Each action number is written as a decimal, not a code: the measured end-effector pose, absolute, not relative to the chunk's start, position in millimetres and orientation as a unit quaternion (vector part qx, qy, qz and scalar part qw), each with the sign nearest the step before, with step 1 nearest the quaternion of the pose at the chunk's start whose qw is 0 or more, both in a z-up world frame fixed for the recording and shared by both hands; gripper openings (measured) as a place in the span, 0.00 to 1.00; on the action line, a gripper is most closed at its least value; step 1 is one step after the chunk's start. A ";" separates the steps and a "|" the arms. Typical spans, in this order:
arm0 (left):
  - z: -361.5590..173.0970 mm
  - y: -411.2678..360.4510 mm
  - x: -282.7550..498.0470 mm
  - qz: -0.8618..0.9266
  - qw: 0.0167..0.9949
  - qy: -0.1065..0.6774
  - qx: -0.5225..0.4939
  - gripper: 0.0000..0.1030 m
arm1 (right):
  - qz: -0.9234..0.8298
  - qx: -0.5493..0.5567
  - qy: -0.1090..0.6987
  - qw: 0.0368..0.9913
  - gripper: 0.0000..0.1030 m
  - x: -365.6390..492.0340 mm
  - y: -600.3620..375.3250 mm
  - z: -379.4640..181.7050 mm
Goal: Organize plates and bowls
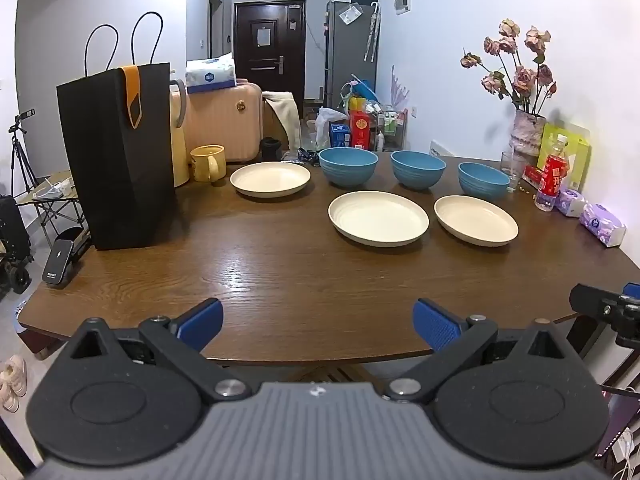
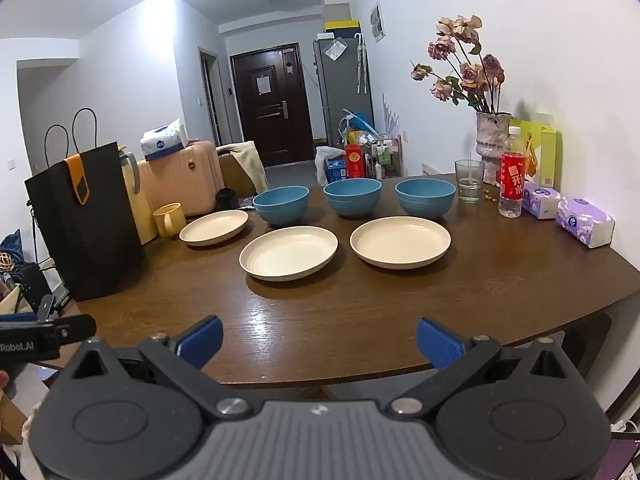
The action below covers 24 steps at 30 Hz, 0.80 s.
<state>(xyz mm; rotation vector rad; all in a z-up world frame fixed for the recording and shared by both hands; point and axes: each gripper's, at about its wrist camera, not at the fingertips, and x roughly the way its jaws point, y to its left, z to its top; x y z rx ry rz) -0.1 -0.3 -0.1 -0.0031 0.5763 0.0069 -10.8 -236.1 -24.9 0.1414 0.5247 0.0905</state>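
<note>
Ahead of the tool, three bowls [image 2: 355, 197] stood in a row on the table [image 2: 360, 320], three plates [image 2: 289, 253] before them, a bag [image 2: 86, 220] far left, a vase [image 2: 492, 140] far right.

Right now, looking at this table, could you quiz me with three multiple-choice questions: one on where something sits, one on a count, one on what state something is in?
1. The yellow mug stands:
A. beside the black paper bag
B. inside a bowl
C. on a plate

2. How many blue bowls are there?
A. one
B. three
C. five

3. The cream plates are:
A. stacked
B. lying separately
C. upside down

Answers:
1 A, the mug is just right of the bag.
2 B, a row of three.
3 B, the plates lie apart, none touching.
</note>
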 end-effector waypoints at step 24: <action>0.2 -0.1 0.9 -0.002 0.958 0.287 -0.005 1.00 | 0.046 0.074 0.260 0.962 1.00 -11.7 -236.7 -26.1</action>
